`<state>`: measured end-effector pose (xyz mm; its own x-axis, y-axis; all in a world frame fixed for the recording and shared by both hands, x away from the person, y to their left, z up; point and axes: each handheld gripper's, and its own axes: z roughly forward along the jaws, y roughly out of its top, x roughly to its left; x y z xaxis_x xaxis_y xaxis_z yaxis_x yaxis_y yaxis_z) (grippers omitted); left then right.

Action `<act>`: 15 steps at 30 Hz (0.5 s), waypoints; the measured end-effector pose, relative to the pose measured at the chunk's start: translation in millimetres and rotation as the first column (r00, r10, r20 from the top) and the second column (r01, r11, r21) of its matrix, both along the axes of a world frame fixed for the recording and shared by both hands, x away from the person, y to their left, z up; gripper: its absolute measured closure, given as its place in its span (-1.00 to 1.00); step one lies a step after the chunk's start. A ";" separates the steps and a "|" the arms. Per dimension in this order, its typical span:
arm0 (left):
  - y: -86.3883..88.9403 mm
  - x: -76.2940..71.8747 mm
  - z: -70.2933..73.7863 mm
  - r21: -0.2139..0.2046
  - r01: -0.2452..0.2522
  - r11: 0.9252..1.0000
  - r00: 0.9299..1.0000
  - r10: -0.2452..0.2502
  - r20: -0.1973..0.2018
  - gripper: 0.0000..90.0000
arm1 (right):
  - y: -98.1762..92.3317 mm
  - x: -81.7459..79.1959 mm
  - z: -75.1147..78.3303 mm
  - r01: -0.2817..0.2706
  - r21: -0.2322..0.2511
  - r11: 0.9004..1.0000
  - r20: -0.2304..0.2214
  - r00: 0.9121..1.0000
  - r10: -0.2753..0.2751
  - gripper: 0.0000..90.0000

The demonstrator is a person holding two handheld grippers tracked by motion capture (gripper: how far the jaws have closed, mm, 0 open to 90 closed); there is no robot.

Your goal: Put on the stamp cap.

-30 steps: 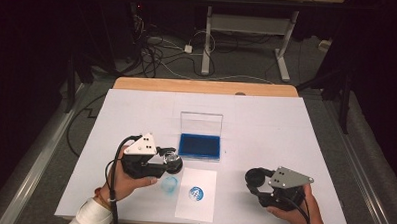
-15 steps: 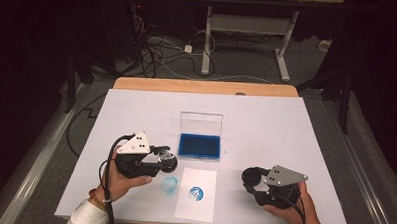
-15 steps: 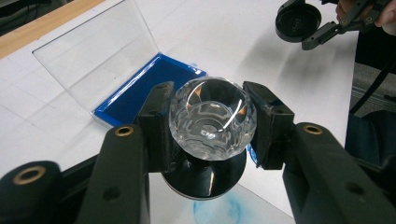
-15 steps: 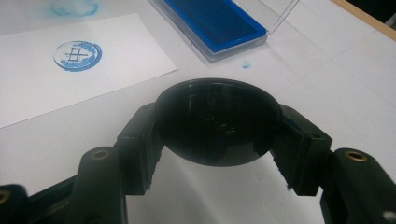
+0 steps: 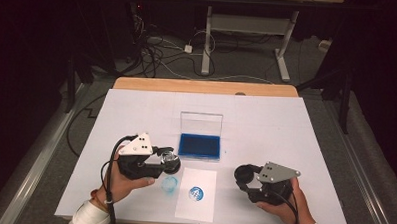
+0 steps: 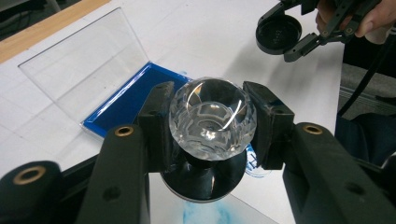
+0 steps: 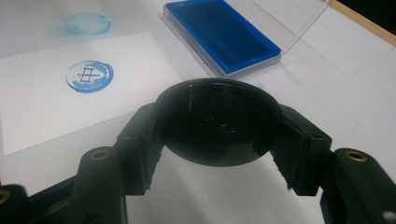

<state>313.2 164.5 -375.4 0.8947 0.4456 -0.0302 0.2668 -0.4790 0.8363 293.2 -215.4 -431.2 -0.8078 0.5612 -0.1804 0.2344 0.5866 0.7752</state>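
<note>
A: Since you're watching from above, what do you see of my two claws?

B: Your left claw (image 5: 169,161) pinches the stamp (image 5: 170,158) over the table (image 5: 136,110), above a blue smudge (image 5: 169,183) and beside the paper (image 5: 196,194) with its print (image 5: 195,193). Your right claw (image 5: 244,176) holds the black cap (image 5: 243,174), well apart from it. The ink pad (image 5: 199,144) lies open behind the paper.

A: Along my left claw (image 6: 210,126), both jaws press on the stamp's clear faceted knob (image 6: 212,119), black base below. The cap (image 6: 279,34) shows farther off in my other claw.

B: And the right one?

A: My right claw (image 7: 217,133) squeezes the cap (image 7: 217,121) by its rim, hollow side up. Beyond it lie the print (image 7: 89,76) and the ink pad (image 7: 222,35).

B: What worries you?

A: The knob is slick glass; I judge it could twist in my jaws when cap meets base. A wet face might also smear the table or the paper if I dip too low.
</note>
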 end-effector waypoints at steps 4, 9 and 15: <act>-7.4 1.3 1.7 -0.014 0.022 1.000 1.000 -0.022 0.002 0.21 | 2.5 4.6 2.7 -0.002 0.009 1.000 0.003 1.000 0.002 -0.14; -17.5 2.8 7.1 -0.027 0.048 0.998 0.999 -0.048 0.016 0.21 | 13.0 8.5 3.0 -0.020 0.002 1.000 0.002 1.000 0.020 -0.14; -25.3 3.8 9.6 -0.039 0.071 0.997 0.997 -0.070 0.016 0.21 | 29.7 12.1 4.9 -0.052 0.001 0.999 0.008 0.999 0.052 -0.14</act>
<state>317.0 139.2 -365.8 0.9243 0.3802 -0.0337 0.2216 -0.4626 0.8584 305.3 -185.7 -426.3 -0.8346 0.5185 -0.1859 0.1975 0.5968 0.7777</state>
